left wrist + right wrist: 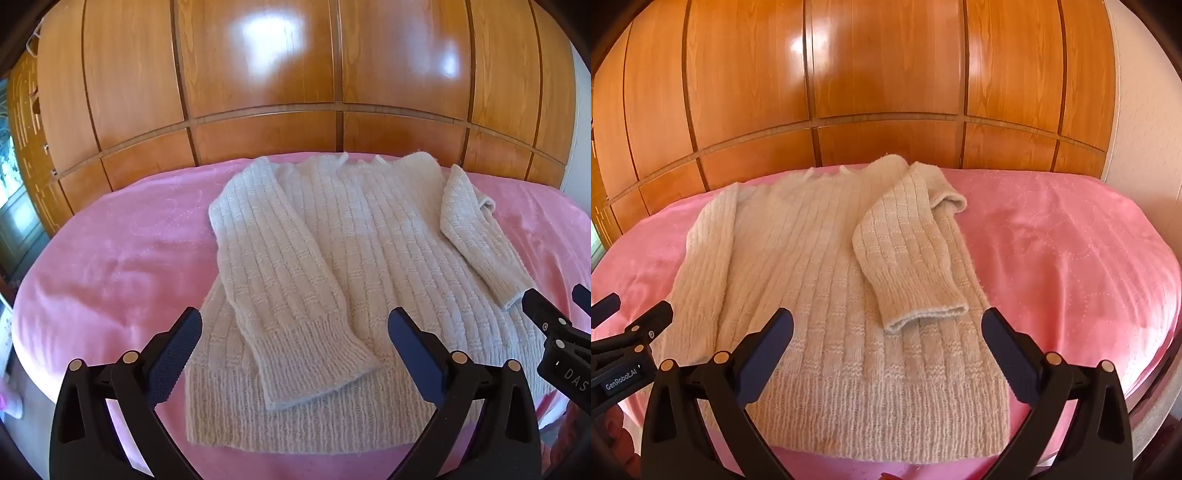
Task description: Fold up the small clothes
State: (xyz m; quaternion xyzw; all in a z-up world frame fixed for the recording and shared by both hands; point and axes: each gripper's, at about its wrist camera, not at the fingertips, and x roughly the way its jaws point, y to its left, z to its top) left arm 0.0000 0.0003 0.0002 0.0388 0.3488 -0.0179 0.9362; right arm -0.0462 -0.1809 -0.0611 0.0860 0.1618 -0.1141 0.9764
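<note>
A cream ribbed knit sweater (369,251) lies flat on the pink bedspread (122,254), hem towards me; it also shows in the right wrist view (812,273). Both sleeves are folded in over the body: the left sleeve (280,280) and the right sleeve (905,254). My left gripper (295,325) is open and empty, hovering above the left sleeve's cuff near the hem. My right gripper (888,325) is open and empty above the right sleeve's cuff (925,315). Each gripper shows at the edge of the other's view, the right gripper (554,306) and the left gripper (631,310).
A glossy wooden wardrobe (295,74) stands close behind the bed. The pink bedspread (1071,258) spreads to the left and right of the sweater. The bed's front edge is just below the hem.
</note>
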